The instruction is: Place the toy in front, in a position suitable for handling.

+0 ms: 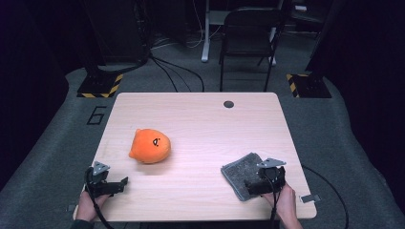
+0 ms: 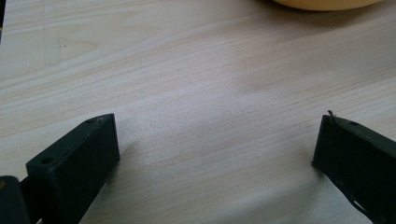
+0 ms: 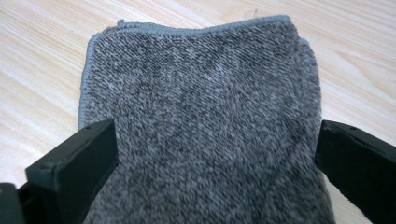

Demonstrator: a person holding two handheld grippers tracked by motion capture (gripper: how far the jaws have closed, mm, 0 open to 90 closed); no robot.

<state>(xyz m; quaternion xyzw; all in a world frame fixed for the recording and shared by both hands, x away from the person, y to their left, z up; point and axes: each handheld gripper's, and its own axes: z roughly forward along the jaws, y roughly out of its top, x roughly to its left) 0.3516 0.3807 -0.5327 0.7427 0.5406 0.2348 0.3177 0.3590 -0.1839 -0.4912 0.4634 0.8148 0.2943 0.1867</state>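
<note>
An orange round plush toy (image 1: 150,146) with a small black face mark lies left of the table's middle; its lower edge (image 2: 327,3) peeks in at the top of the left gripper view. My left gripper (image 1: 123,183) rests open near the front left edge, over bare wood (image 2: 217,149), short of the toy. A folded grey towel (image 1: 242,171) lies at the front right. My right gripper (image 1: 256,186) sits over the towel's near end, open, its jaws either side of the grey cloth (image 3: 205,126) and not closed on it.
The light wooden table (image 1: 200,124) has a dark round grommet (image 1: 229,104) near its far edge. A small metal piece (image 1: 310,198) lies at the front right corner. A black chair (image 1: 248,33) and cables stand on the floor beyond.
</note>
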